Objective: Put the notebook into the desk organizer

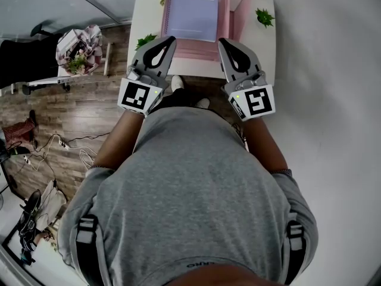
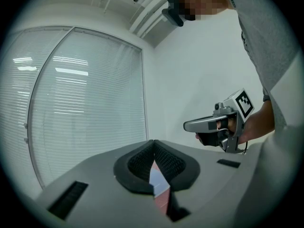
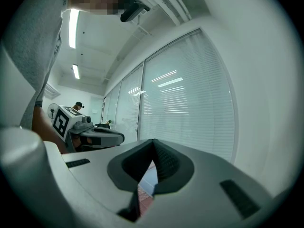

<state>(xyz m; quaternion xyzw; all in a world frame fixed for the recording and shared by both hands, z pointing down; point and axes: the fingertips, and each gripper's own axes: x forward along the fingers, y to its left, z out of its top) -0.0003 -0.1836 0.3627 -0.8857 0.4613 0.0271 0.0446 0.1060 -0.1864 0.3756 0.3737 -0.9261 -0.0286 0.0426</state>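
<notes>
A lavender notebook (image 1: 191,12) lies flat on the pink desk organizer (image 1: 196,52), on a white table (image 1: 268,46) at the top of the head view. My left gripper (image 1: 171,39) and right gripper (image 1: 221,41) are held level side by side in front of my chest, tips over the organizer's near edge. Both are short of the notebook and hold nothing. In the left gripper view the jaws meet at the tips (image 2: 153,141), shut. The right gripper (image 3: 153,140) is shut too. Each gripper view shows the other gripper beside it (image 2: 213,123) (image 3: 102,137).
Small green plants (image 1: 264,16) (image 1: 144,40) sit on the table either side of the organizer. The wooden floor to the left holds a cart with clutter (image 1: 77,49) and loose cables (image 1: 36,154). Windows with blinds (image 2: 85,103) fill the wall ahead.
</notes>
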